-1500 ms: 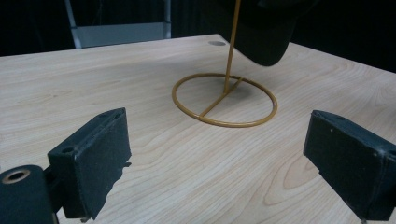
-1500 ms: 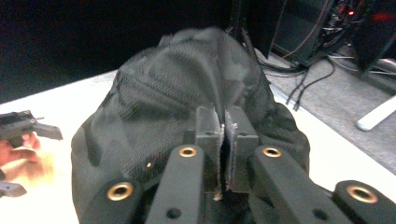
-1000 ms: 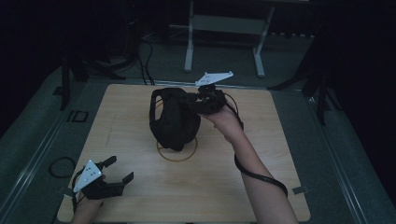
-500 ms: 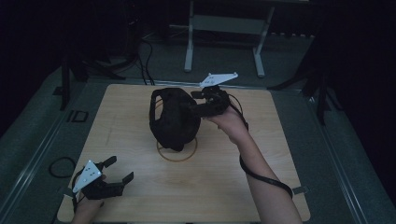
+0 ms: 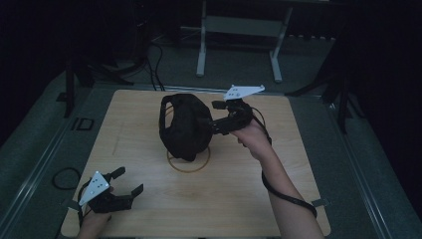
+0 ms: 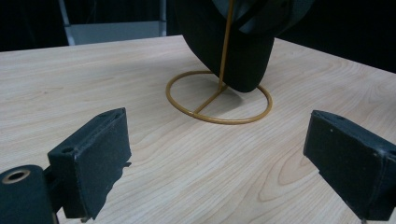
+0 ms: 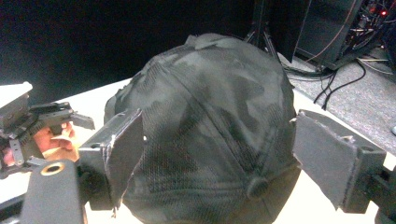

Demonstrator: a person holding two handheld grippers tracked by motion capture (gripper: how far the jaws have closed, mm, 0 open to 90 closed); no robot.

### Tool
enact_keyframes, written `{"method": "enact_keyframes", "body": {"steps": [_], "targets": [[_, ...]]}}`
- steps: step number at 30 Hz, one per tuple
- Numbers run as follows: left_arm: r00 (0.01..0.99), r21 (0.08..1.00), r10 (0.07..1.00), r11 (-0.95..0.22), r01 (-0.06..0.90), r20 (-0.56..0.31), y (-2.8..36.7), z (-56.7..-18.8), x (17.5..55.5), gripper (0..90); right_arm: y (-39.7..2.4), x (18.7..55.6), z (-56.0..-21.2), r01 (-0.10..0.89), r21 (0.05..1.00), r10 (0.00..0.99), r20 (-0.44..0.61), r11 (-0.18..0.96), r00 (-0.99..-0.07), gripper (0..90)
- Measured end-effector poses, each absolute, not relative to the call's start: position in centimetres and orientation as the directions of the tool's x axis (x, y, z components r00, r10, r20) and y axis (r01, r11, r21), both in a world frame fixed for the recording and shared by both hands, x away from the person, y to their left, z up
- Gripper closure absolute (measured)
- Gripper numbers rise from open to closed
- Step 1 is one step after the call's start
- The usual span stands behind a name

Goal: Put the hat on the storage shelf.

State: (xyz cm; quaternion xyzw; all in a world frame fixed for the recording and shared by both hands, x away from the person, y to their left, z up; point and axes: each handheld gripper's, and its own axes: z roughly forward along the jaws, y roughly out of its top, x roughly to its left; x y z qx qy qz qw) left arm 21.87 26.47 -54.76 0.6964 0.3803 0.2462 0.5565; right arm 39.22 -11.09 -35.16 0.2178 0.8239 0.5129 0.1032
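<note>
One black cap [image 5: 183, 127] is being left hung on the gold wire stand [image 6: 219, 95] at mid-bench [image 5: 239, 209]. Placement is judged approx. done. Right hand-held gripper [image 5: 215, 125] is being opened just now, jaws spread wide either side of the cap w/o pressing it. Left hand-held gripper [image 5: 130, 181] is being kept released near the front edge. Pull-back is still left.

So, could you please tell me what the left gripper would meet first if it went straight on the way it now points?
Probably the gold wire stand: its ring base lies straight ahead of the open left gripper, with the black cap hanging above it. Only bare table lies between.
</note>
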Motion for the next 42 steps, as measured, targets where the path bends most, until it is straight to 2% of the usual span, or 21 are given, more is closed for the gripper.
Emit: {"method": "enact_keyframes", "body": {"steps": [14, 42], "targets": [[0.587, 0.962, 0.806, -0.093, 0.256, -0.078, 26.4, -54.9, 21.9, 7.6, -13.4, 38.8, -37.4, 0.217, 0.890, 0.503, -0.015, 0.400, -0.864, 13.8], [0.585, 0.962, 0.808, -0.098, 0.257, -0.074, 26.5, -54.9, 21.7, 7.7, -14.7, 37.8, -42.0, 0.239, 0.871, 0.516, -0.020, 0.430, -0.856, 13.9]]}}
